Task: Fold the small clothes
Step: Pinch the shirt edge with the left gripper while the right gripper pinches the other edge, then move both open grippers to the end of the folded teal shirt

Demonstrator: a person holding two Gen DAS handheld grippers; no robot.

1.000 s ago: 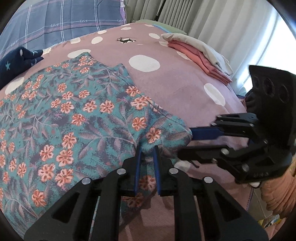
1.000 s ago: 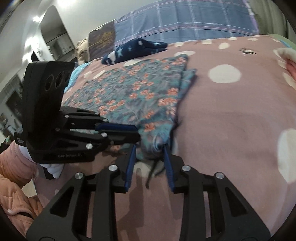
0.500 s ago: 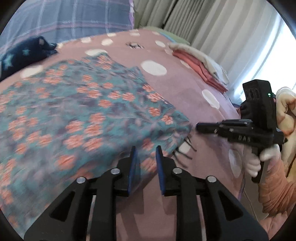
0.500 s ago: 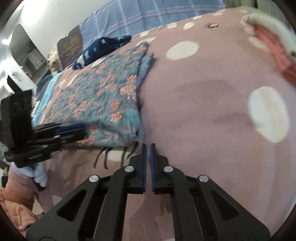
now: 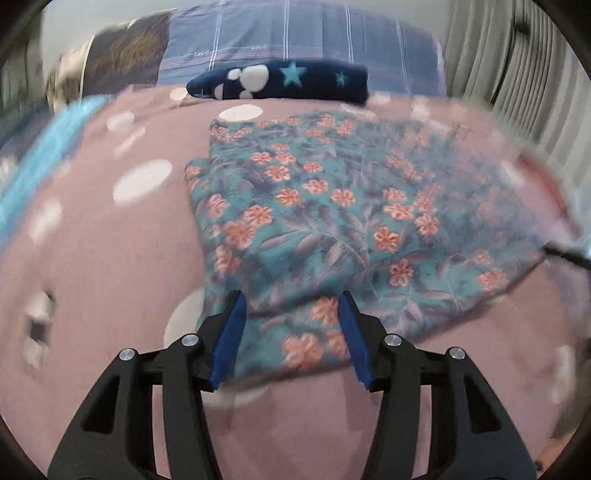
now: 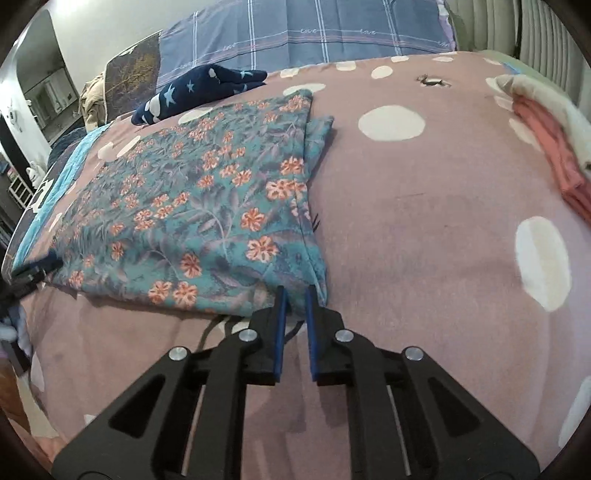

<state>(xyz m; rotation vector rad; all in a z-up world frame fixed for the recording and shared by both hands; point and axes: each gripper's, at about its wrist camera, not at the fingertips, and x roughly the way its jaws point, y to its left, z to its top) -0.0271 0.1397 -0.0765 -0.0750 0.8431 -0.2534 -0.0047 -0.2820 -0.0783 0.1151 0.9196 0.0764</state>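
Observation:
A teal garment with orange flowers (image 5: 332, 206) lies folded flat on the pink dotted bedspread (image 5: 103, 258). My left gripper (image 5: 291, 299) is at its near left corner. Its jaws are opening wide, and the cloth lies loose between them, not pinched. In the right wrist view the same garment (image 6: 192, 199) fills the left half. My right gripper (image 6: 293, 293) has its tips at the near right corner. Its jaws are opening and stand a narrow gap apart, with the hem just at the tips. The left gripper's dark finger (image 6: 33, 267) shows at the far left edge of that view.
A navy garment with stars (image 6: 199, 90) lies beyond the floral one, in front of a blue plaid quilt (image 6: 303, 33). A stack of folded pink and cream clothes (image 6: 546, 147) sits on the right of the bed. Curtains (image 5: 517, 55) hang at the far right.
My left gripper let go of the near right corner, swung across to the near left corner and spread its jaws. My right gripper released the bunched corner, shut, then returned to it.

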